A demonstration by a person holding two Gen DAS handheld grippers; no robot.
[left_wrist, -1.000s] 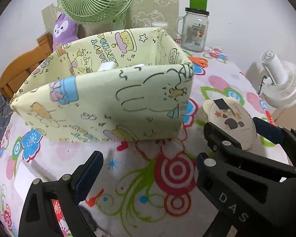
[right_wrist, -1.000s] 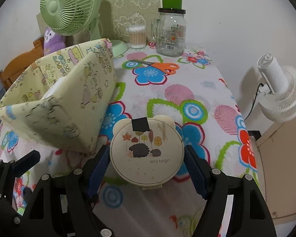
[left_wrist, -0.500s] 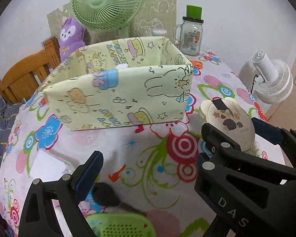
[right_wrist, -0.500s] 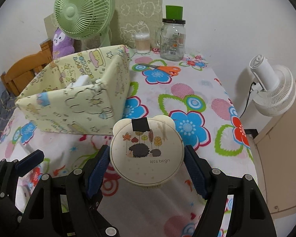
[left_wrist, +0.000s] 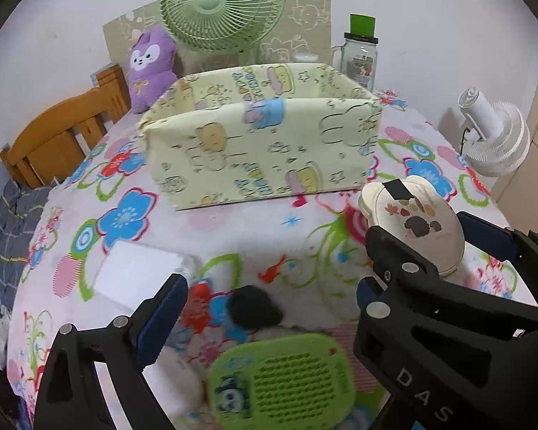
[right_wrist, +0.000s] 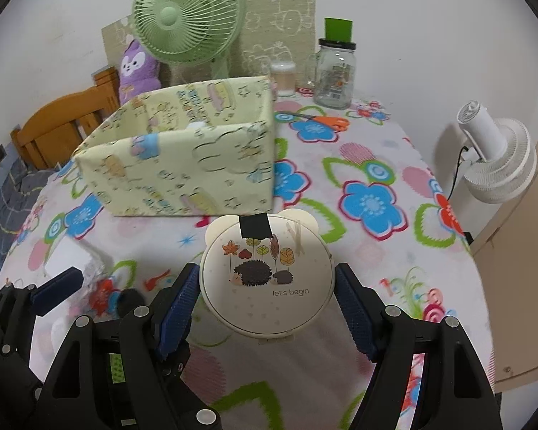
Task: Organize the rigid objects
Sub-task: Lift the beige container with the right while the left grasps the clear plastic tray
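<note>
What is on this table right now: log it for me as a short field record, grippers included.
surface: table under a flowered cloth
right gripper: shut on the round hedgehog case, held above the cloth
left gripper: open, nothing between its fingers
bin: yellow fabric box, open top, left of centre
near the left gripper: green perforated item, black object
back row: green fan, purple plush, glass jar, cotton swab tub
also: orange scissors
beside the table: white fan
</note>
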